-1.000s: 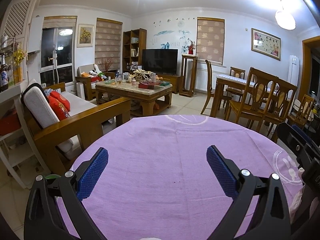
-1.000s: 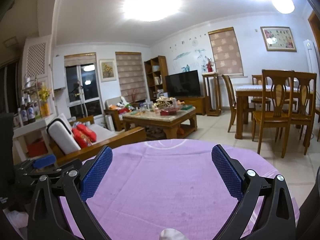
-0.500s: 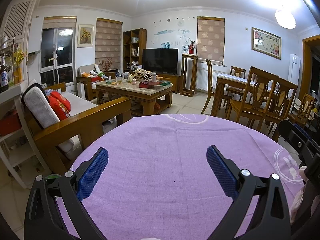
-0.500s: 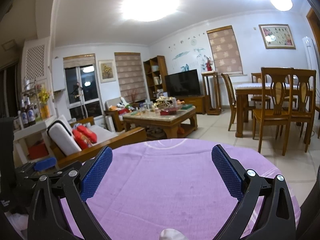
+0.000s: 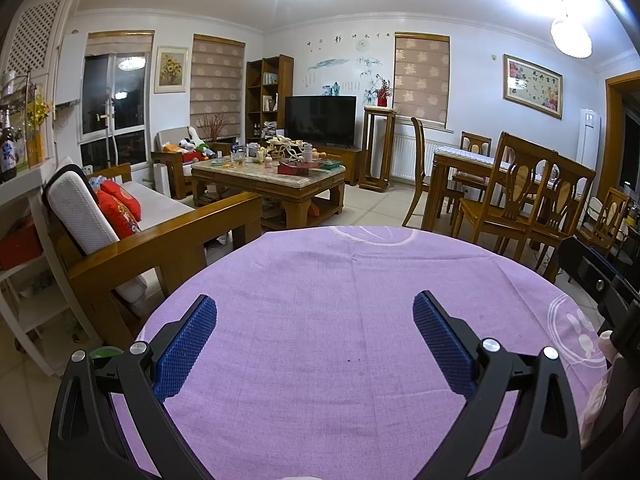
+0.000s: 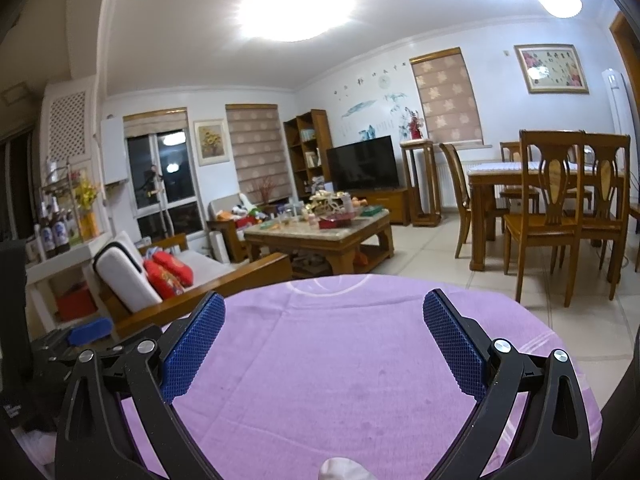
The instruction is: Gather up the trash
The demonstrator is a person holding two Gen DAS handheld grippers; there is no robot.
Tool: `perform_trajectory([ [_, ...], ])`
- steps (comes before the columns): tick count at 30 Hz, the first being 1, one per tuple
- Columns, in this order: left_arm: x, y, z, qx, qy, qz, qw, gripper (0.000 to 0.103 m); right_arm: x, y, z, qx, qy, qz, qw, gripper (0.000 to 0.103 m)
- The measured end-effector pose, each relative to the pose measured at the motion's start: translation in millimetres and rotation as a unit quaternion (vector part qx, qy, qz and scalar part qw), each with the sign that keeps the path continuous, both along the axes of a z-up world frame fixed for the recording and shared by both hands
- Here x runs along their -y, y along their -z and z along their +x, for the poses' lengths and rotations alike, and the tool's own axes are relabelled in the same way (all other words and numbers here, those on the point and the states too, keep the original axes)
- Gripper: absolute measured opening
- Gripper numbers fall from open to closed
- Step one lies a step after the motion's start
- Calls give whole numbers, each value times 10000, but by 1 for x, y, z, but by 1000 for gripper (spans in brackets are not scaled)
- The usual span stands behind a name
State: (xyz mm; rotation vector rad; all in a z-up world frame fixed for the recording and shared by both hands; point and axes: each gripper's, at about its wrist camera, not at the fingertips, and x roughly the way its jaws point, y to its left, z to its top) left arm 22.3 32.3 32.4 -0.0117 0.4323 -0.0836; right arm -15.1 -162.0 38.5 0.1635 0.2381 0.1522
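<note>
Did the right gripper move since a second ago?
Yes. The right gripper tipped slightly upward: the TV and purple tablecloth sit slightly lower in its view.

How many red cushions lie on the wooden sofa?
2. Both red cushions sit together at the sofa's back end, overlapping: one higher, towards the window, the other lower, against the white backrest pad. More could be hidden behind them.

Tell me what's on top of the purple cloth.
Almost nothing: the purple cloth lies bare between both open grippers, left and right. A pale scrap shows at the near edge, mostly cut off. The cloth hides whatever is beneath it.
</note>
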Motion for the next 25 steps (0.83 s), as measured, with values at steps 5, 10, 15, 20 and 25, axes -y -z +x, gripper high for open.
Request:
perform_trajectory([
  [5,-1,5,-2,-5,11,-3,10000,98,0,0,0,1,0,-2,10000,98],
  [10,1,7,-3,23,18,-1,10000,98,1,-1,1,-1,1,2,10000,98],
  [15,2,8,-2,12,17,-3,10000,98,1,-1,1,-3,4,5,10000,98],
  [20,1,11,-3,-35,1,-40,10000,98,1,-1,1,-11,7,12,10000,98],
  [25,-1,14,-6,-74,-15,-94,9999,98,0,-1,1,-7,9,16,10000,98],
])
